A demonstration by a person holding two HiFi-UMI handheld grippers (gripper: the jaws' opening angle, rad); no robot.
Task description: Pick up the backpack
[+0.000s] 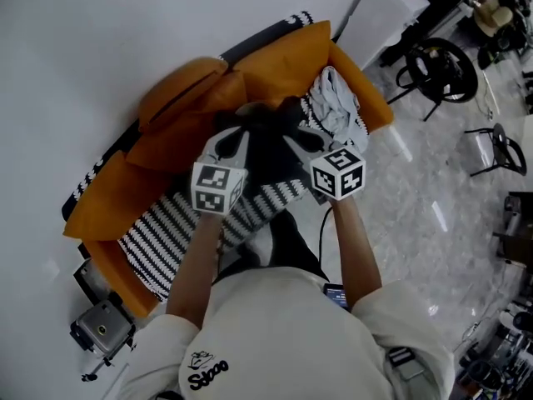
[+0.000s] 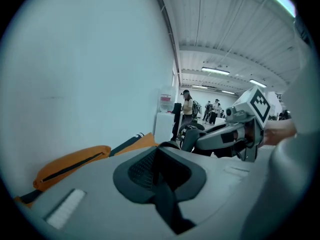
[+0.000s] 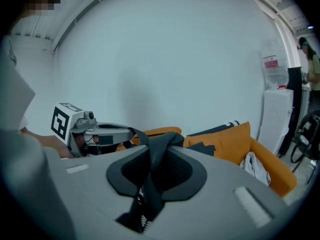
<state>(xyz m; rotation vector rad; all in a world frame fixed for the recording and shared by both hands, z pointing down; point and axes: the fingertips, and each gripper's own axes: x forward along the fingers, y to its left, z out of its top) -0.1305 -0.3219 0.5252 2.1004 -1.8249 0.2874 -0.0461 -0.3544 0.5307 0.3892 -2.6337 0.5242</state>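
The black backpack [image 1: 268,150] hangs between my two grippers above the orange sofa [image 1: 166,182]. My left gripper [image 1: 234,140] is shut on one of its black straps [image 2: 161,184], which runs down between the jaws. My right gripper [image 1: 298,142] is shut on another black strap [image 3: 150,179], with a zipper edge showing below it. Each gripper appears in the other's view: the right gripper [image 2: 234,132] and the left gripper [image 3: 87,132], both with strap in the jaws. The bag's body is largely hidden in both gripper views.
A black-and-white striped blanket [image 1: 162,236] lies on the sofa seat, with a pale crumpled cloth [image 1: 335,107] at its right end. The white wall stands behind. A small device [image 1: 102,330] sits on the floor at lower left. Chairs [image 1: 437,67] and a white cabinet [image 1: 391,7] stand to the right. People [image 2: 188,107] are far off.
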